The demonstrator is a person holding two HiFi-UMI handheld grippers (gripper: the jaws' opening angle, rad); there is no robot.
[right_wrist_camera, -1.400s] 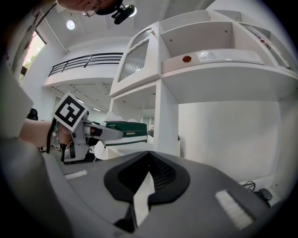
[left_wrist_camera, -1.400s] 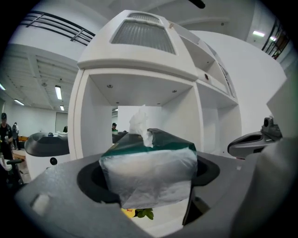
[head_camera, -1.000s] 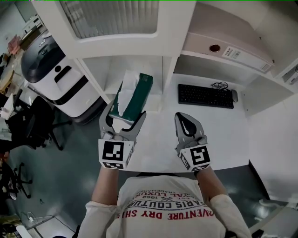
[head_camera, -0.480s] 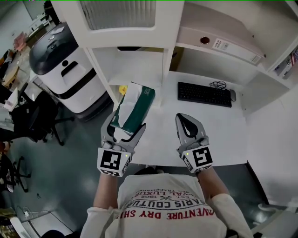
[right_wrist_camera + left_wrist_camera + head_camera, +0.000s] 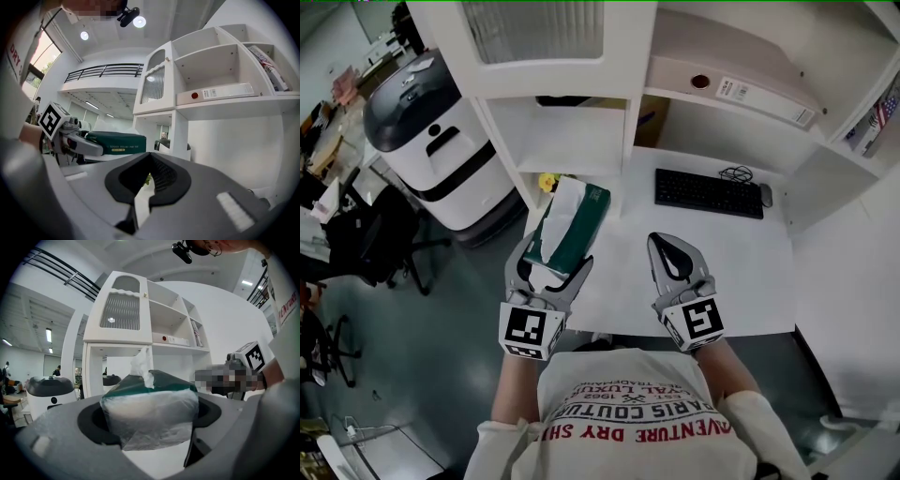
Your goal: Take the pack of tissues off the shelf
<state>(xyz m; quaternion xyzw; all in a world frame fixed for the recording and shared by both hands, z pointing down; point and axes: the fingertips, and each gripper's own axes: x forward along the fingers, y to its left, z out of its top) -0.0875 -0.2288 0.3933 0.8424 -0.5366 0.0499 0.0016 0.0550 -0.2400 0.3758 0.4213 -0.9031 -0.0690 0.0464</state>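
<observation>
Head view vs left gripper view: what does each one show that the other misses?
Only the head view: the keyboard and mouse on the desk, and how the right gripper has its tongs: together, nothing in them.
Only the left gripper view: close up, the clear-wrapped end of the tissue pack pressed between the tongs of the left gripper.
Both: the green pack held clear of the shelf, a tissue poking from its top, and the white shelf unit with the binder.
</observation>
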